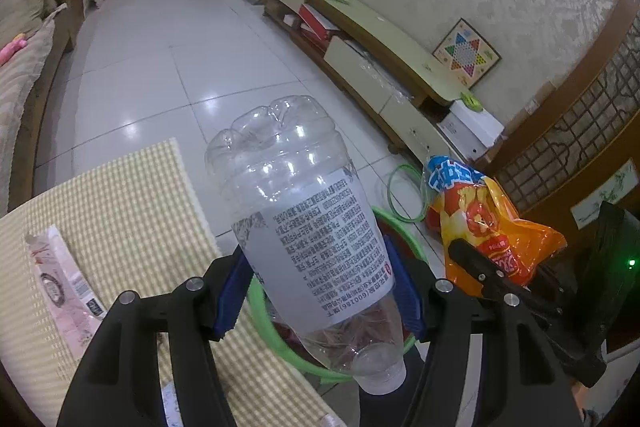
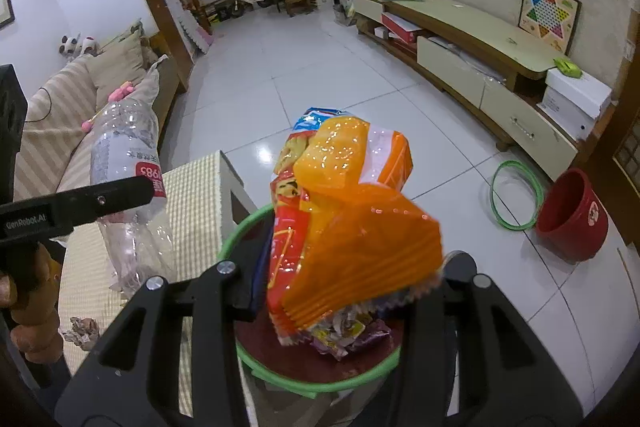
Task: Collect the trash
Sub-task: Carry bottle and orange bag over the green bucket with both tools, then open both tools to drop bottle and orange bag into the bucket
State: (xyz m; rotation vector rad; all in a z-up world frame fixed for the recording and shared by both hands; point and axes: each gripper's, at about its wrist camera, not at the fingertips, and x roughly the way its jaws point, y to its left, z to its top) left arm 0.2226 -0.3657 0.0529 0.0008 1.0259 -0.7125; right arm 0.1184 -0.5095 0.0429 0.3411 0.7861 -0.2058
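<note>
Left wrist view: the left gripper (image 1: pixel 320 291) pinches an empty plastic bottle (image 1: pixel 308 227), cap down, above the green-rimmed bin (image 1: pixel 296 359).

Right wrist view: the bin (image 2: pixel 316 383) holds crumpled wrappers (image 2: pixel 344 337); directly above, the right gripper (image 2: pixel 348 287) clamps an orange snack bag (image 2: pixel 352 223).

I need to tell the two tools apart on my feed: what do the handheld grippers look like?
Both grippers, left gripper and right gripper, are matte black angular frames with silver round bolts and blue finger pads. White "GenRobot.AI" lettering runs along the left one's finger; a green light glows on the right one's body.
</note>
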